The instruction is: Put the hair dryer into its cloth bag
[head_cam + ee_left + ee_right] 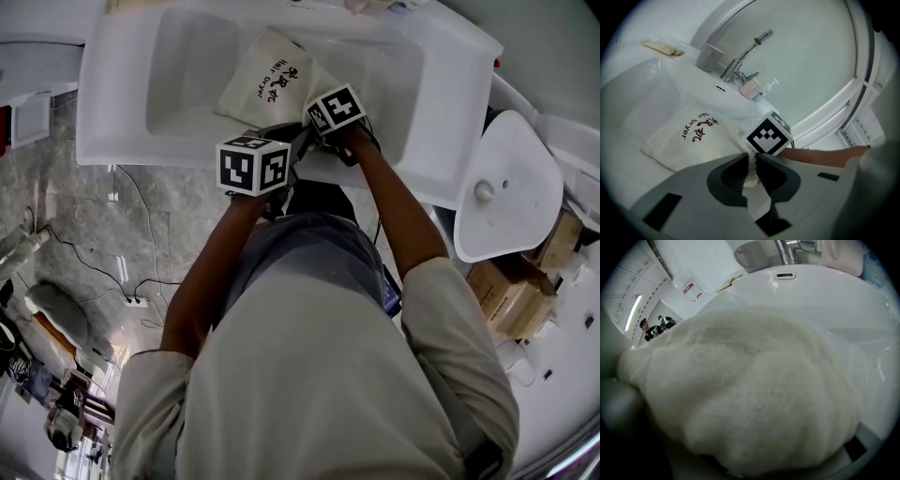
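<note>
Left claw [752, 161] clamps the edge of the cloth bag [689, 140] over the sink [122, 112], likely to open its mouth; right claw [319, 131] is buried in cloth, grip unclear.

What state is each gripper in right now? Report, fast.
Left gripper: shut on the cloth bag.
Right gripper: cannot tell; the cloth bag covers its jaws.

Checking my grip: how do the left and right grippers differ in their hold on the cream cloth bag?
The left gripper pinches a thin fold of the cream cloth bag between nearly closed jaws; at the right gripper bunched cloth hides the jaws. The left sits nearer the person, the right farther over the white sink. Both meet the bag's near edge.
</note>
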Motion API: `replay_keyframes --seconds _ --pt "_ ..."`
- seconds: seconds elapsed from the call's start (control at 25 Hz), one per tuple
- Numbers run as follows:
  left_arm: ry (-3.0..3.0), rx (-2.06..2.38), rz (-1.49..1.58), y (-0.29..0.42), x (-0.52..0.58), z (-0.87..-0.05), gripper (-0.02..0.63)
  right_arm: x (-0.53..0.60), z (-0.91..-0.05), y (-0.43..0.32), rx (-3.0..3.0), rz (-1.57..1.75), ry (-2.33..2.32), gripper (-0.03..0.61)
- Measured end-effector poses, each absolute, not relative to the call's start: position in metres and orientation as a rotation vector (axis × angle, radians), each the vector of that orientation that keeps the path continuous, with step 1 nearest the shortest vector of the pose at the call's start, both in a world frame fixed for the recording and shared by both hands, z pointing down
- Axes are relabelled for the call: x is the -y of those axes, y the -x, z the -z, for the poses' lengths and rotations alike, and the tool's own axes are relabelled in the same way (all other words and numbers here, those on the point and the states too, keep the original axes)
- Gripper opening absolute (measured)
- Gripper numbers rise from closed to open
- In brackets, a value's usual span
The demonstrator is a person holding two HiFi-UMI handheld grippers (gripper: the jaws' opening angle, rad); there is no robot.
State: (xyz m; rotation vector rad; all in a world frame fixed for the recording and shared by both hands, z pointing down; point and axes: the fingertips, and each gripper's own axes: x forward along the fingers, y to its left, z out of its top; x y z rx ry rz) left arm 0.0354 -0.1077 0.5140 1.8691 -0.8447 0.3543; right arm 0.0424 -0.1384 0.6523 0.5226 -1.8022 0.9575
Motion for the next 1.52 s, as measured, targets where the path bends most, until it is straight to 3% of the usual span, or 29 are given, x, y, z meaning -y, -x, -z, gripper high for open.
replay_keyframes --seconds 0.64,1.52 --pt "-1.864 0.841 -0.28 -0.032 0.105 -0.509 0.057 0.14 -0.636 -0.05 1.81 -1.054 -0.557 0.295" --pt "-1.965 0.838 -0.311 -0.025 0.095 -0.489 0.057 0.132 -0.607 -0.101 1.81 -1.107 -0.741 0.295"
